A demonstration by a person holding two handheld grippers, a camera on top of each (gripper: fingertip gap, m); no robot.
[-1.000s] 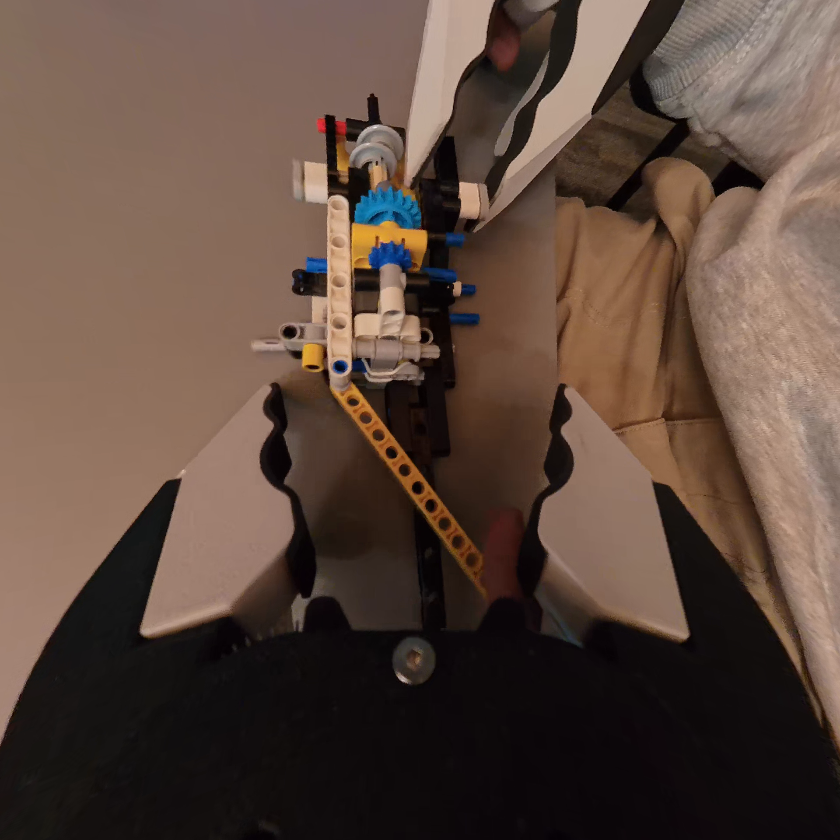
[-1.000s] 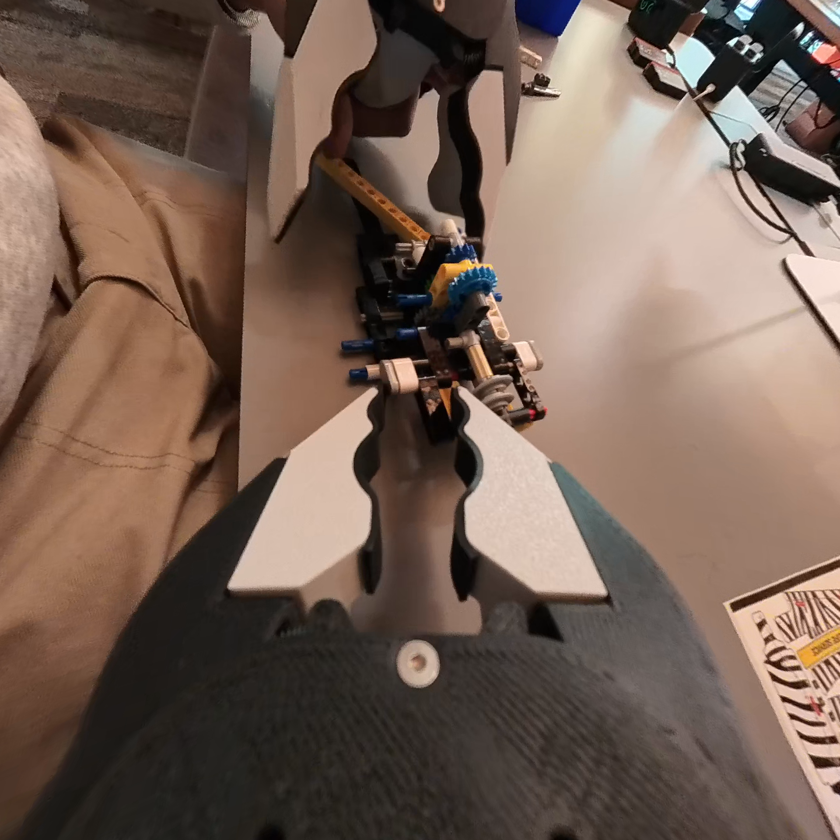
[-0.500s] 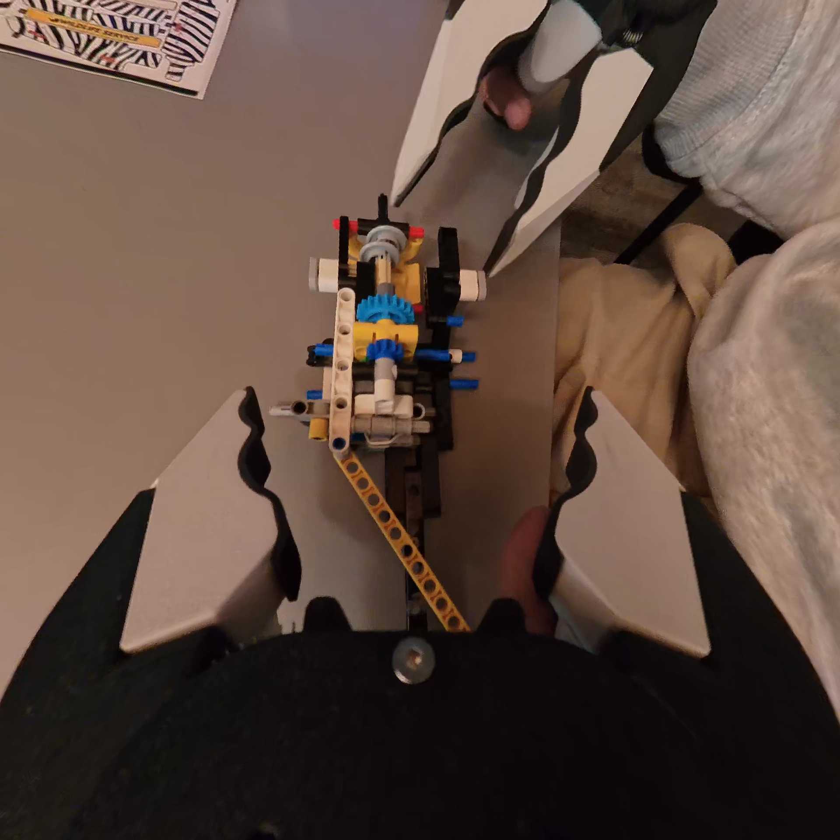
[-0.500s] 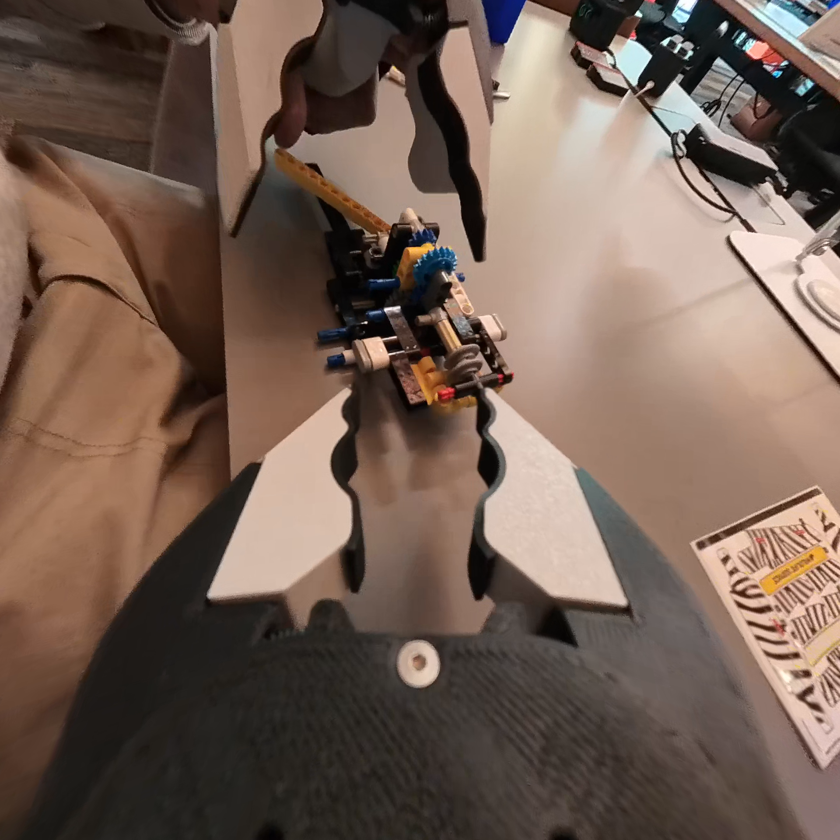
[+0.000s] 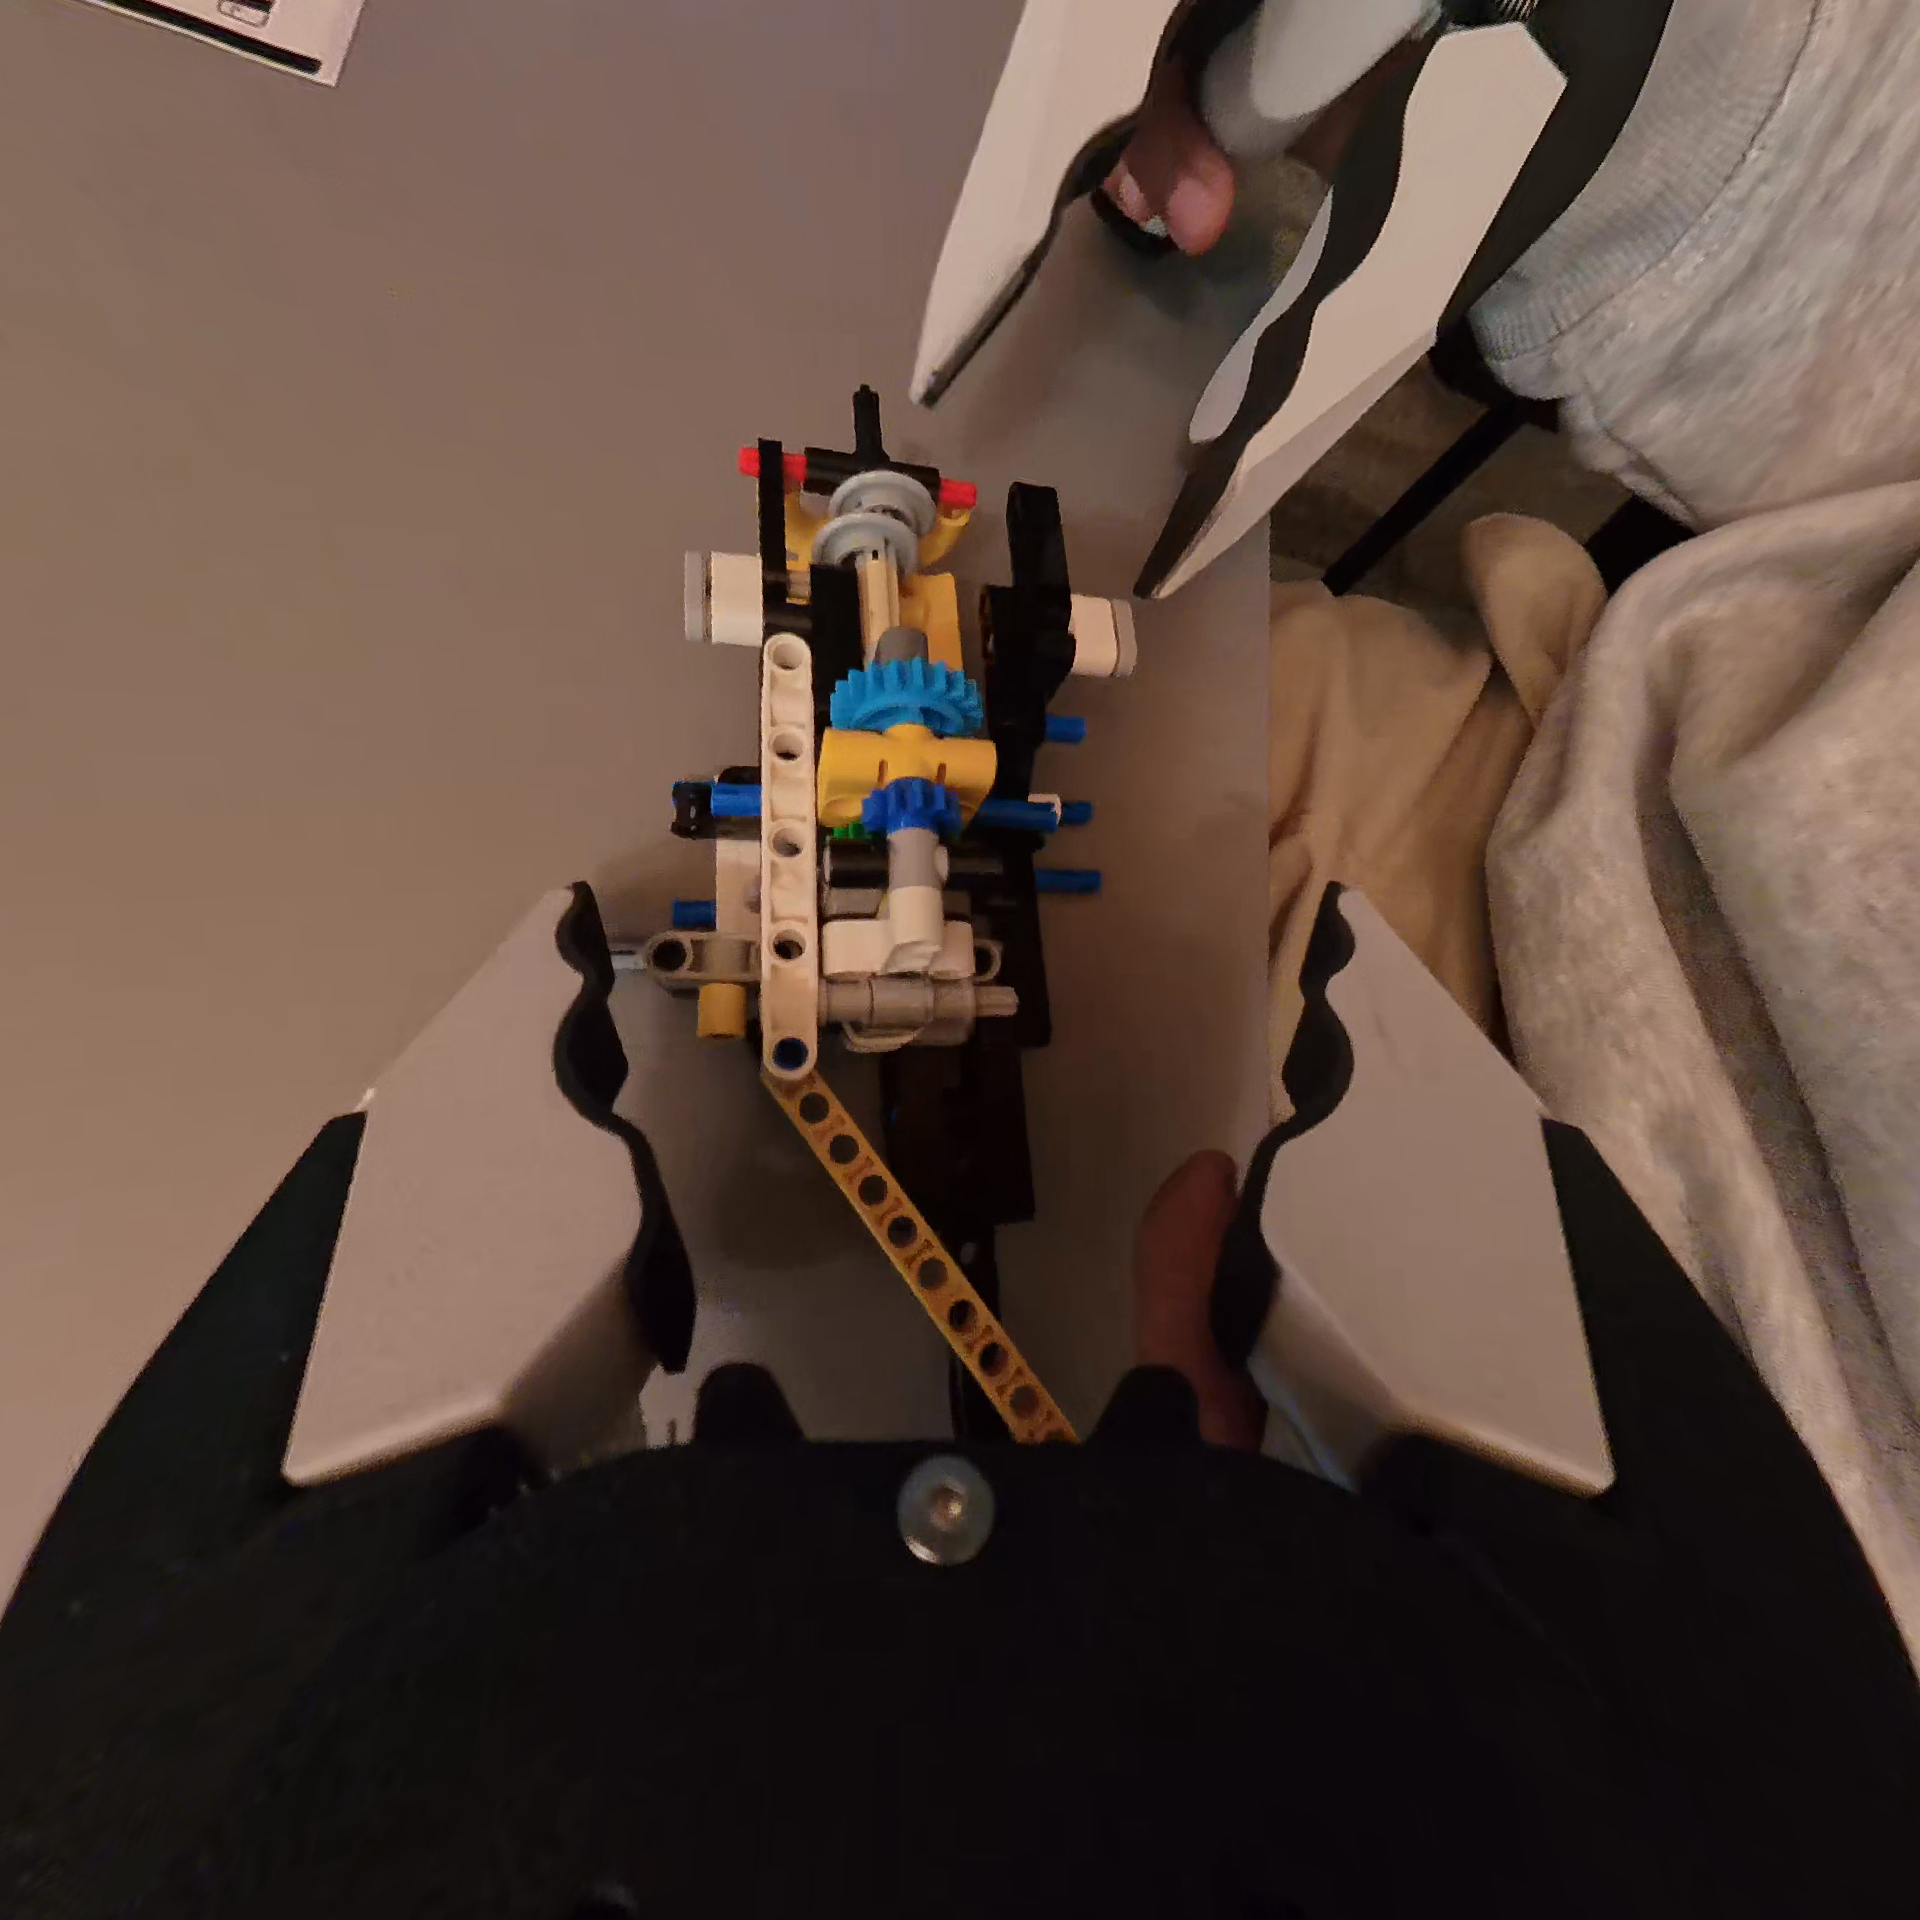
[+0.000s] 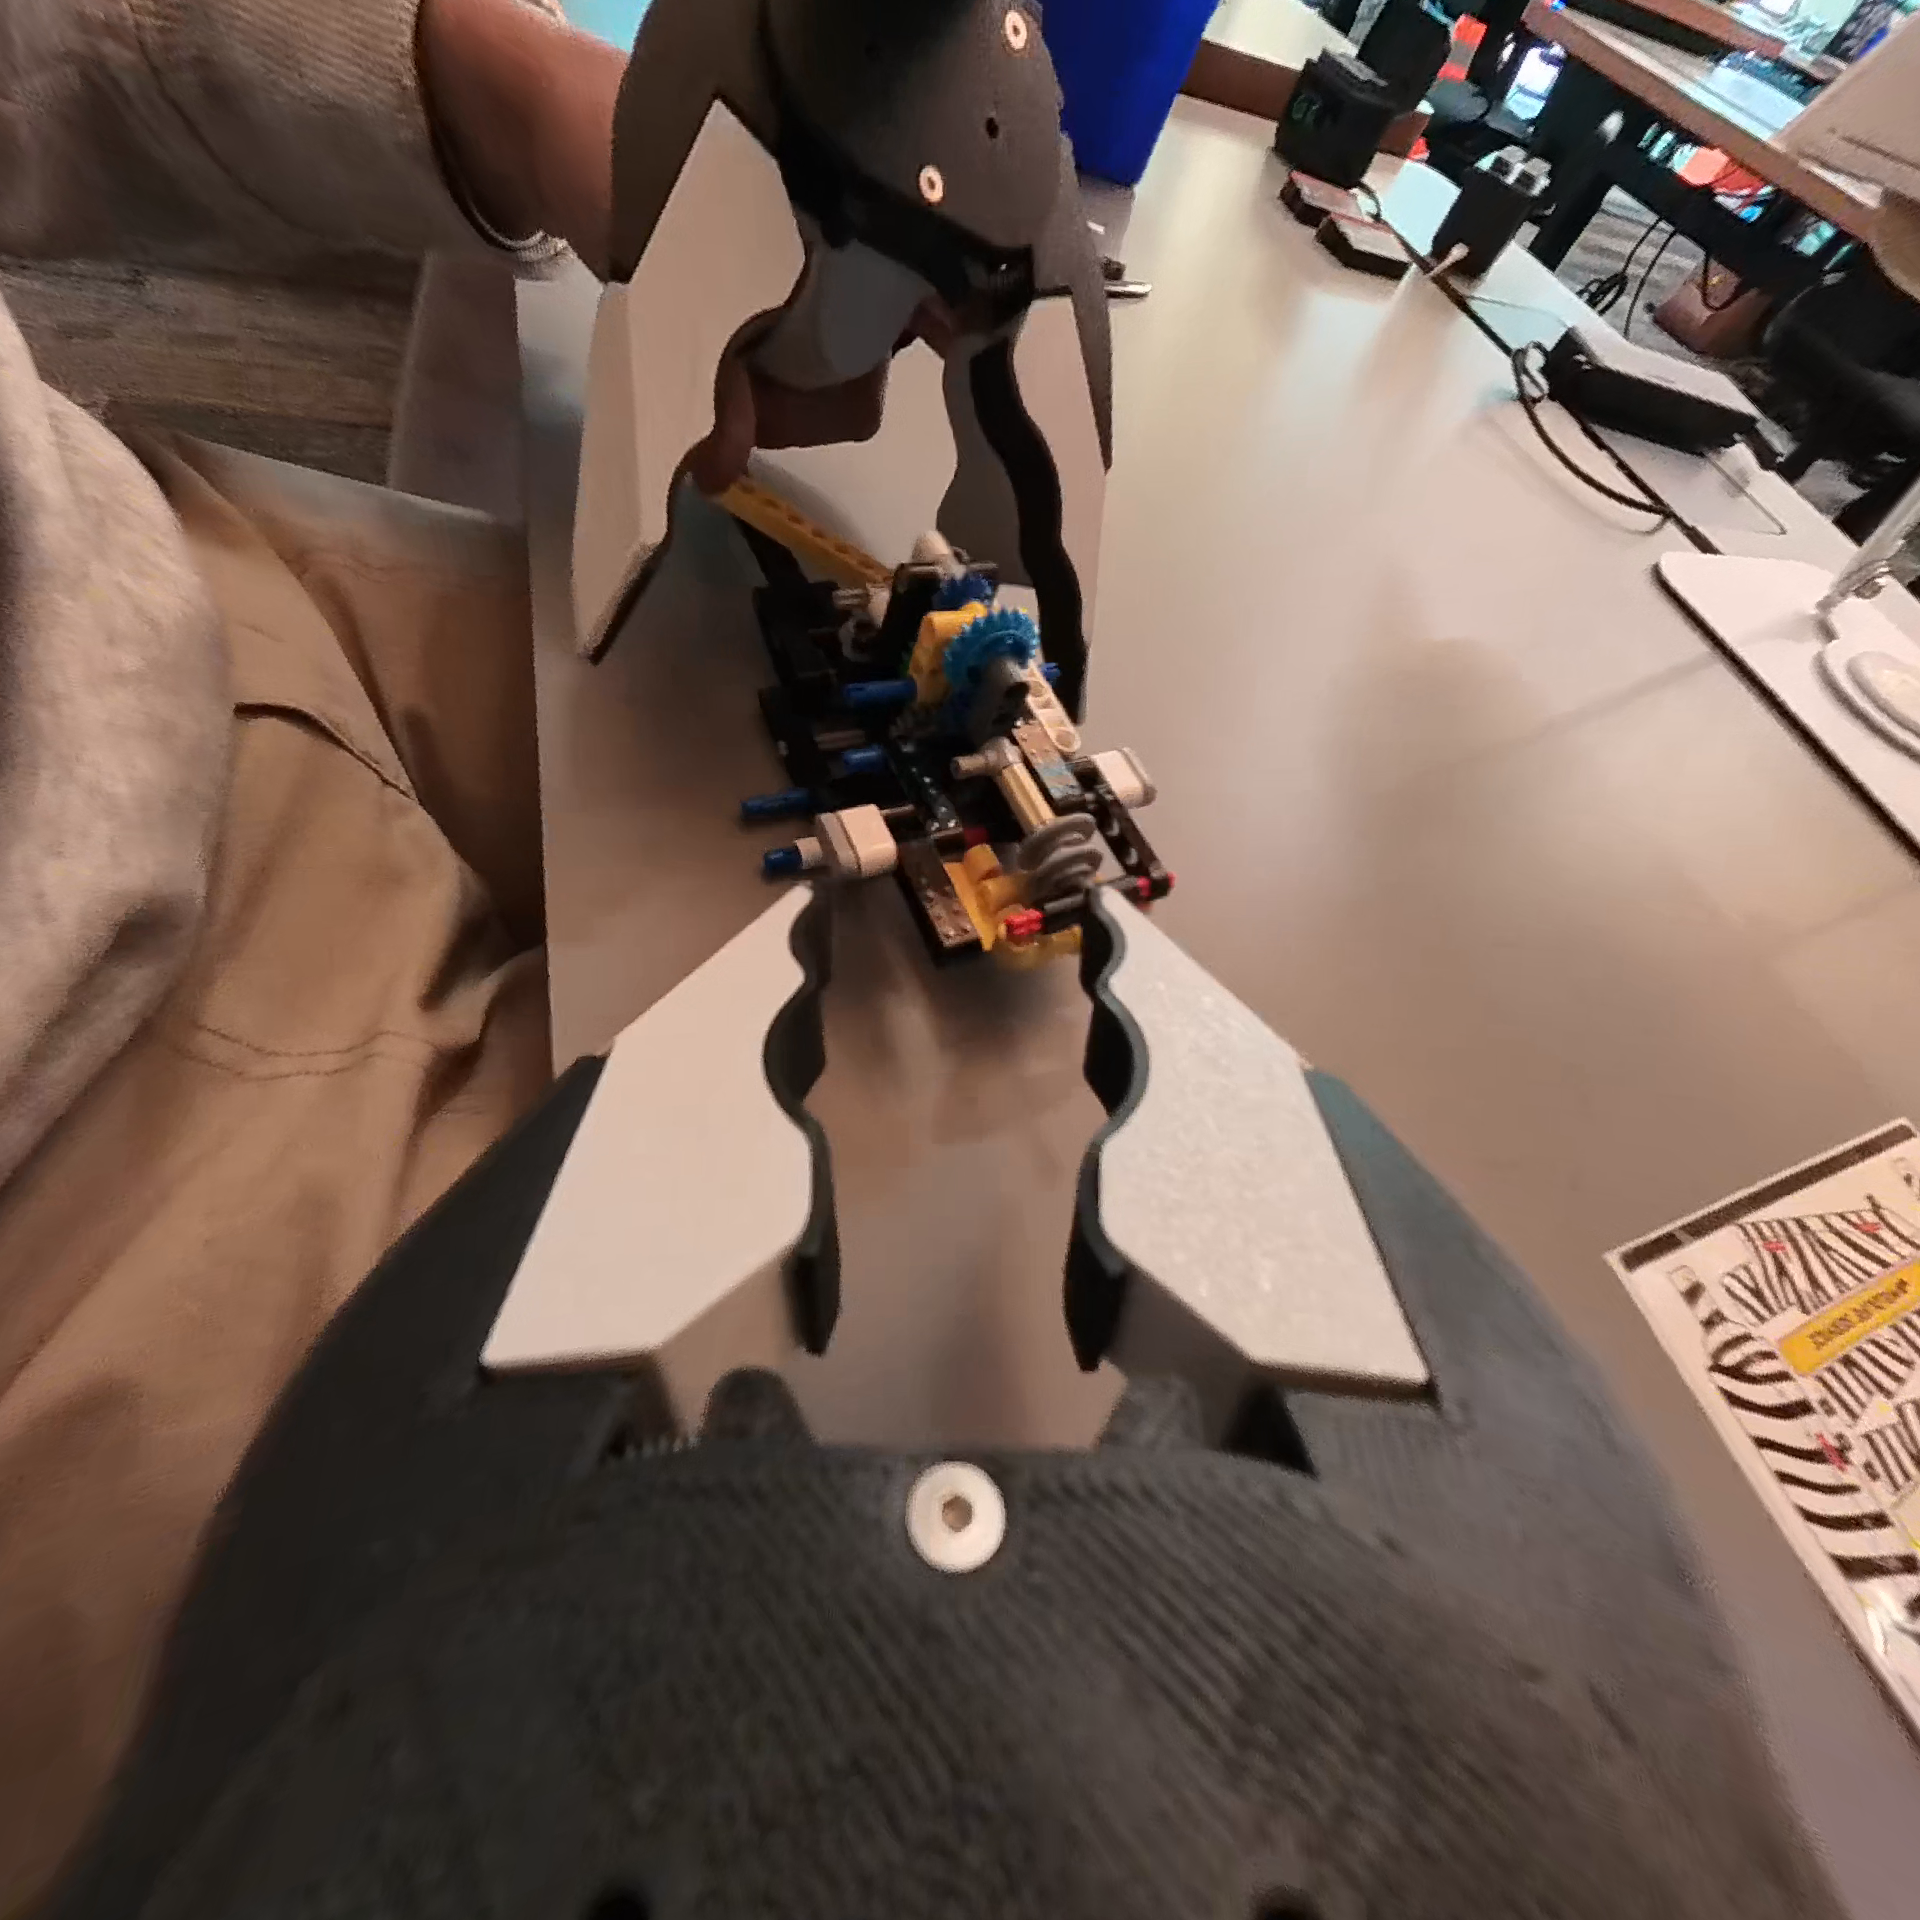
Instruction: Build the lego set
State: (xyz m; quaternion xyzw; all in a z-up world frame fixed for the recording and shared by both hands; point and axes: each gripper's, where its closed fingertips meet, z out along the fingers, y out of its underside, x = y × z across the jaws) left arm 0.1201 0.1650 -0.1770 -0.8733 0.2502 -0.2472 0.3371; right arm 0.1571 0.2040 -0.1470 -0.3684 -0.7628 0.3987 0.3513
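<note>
The partly built lego model, black frame with blue gears, a yellow block, white pins and grey parts, lies on the grey table near its edge. A long yellow beam runs from it toward me. My left gripper is open and empty, its fingers either side of the model's near end. A person's finger rests by the beam's end. My right gripper is open and empty, its tips at the model's other end. It also shows in the left wrist view.
The table edge runs close beside the model, with the person's tan trousers beyond it. A zebra-striped sticker sheet lies to the right. A white pad, black devices, cables and a blue container sit farther off. The tips of one gripper are about 8 cm away from the tips of the other.
My right gripper has opened wider and drawn back from the model's white pin end. My left gripper stays open around the beam; its view has shifted a little.
</note>
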